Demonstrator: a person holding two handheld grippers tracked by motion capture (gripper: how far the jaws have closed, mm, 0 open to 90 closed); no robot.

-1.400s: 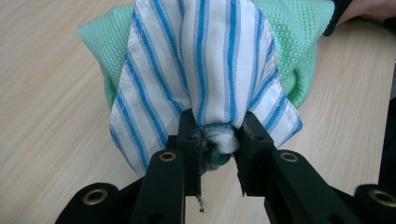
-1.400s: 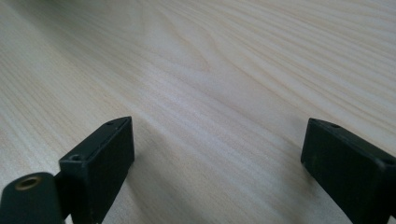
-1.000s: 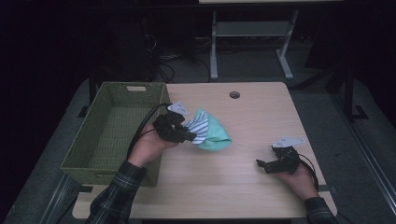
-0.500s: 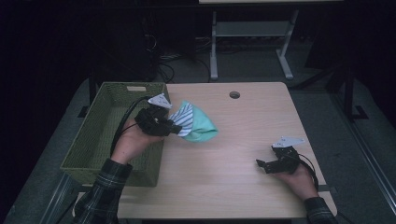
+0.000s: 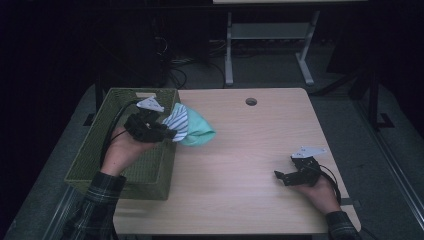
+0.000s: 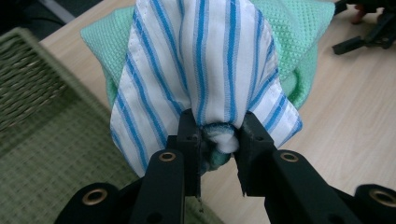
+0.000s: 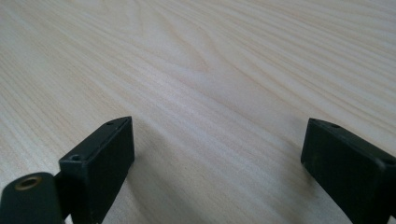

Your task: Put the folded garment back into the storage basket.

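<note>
Nearest the person, the right gripper point(image 5: 290, 176) rested low over the table point(image 5: 250, 160) near its front right corner, held in the right hand point(image 5: 320, 192). In the right gripper view its jaws stood wide apart with nothing between them, just bare pale wood grain below.

Further in and to the left, the left hand point(image 5: 122, 150) held the left gripper point(image 5: 167, 134) above the right rim of the basket point(image 5: 90, 155). Its jaws were clamped on a bunched fold of cloth: in the left gripper view the pads point(image 6: 190, 135) pinched a wad where the striped cloth point(image 6: 205, 60) gathered, with a bit of the green cloth point(image 6: 299, 42) caught under it. The striped cloth, white with blue lines, draped over the front of the green one, and both hung from the jaws as one bundle point(image 5: 192, 129).

In the high view that bundle was lifted off the table, just right of the basket's rim and over the wood, not inside the basket. The basket, a green woven one, sat at the table's left edge.

Beyond them, a round hole point(image 5: 251, 101) showed near the table's far edge, and a pale metal stand point(image 5: 270, 35) stood on the dark floor behind.
</note>
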